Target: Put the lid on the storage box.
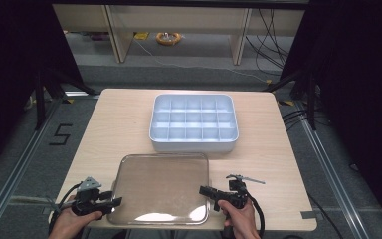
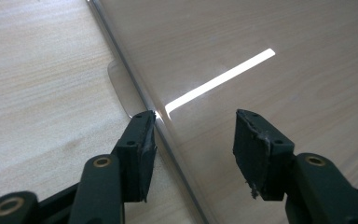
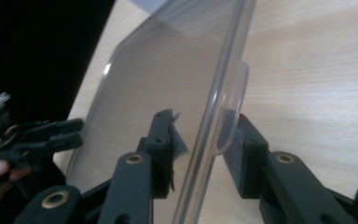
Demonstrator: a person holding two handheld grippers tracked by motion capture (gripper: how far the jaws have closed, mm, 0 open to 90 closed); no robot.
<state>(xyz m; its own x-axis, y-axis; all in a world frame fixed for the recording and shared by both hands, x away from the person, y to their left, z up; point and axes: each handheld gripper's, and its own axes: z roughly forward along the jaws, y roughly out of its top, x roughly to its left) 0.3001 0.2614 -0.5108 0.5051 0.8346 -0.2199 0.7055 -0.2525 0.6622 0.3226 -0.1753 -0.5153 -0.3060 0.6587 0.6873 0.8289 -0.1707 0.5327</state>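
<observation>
A clear plastic lid (image 1: 161,186) lies flat on the table's front half, just in front of a white compartment tray (image 1: 194,146). My left gripper (image 1: 117,201) is at the lid's left front corner. In the left gripper view it (image 2: 193,126) is open, its jaws straddling the lid (image 2: 261,46) rim beside a small tab (image 2: 121,88). My right gripper (image 1: 204,190) is at the lid's right edge. In the right gripper view it (image 3: 203,119) is open around the lid (image 3: 168,60) rim and tab (image 3: 235,93), with a gap on the left side. The left gripper (image 3: 51,135) shows beyond.
The wooden table (image 1: 119,119) has bare surface left and right of the tray. The tray's compartments look empty. Dark curtains flank the table, and shelving legs and cables stand on the floor beyond its far edge.
</observation>
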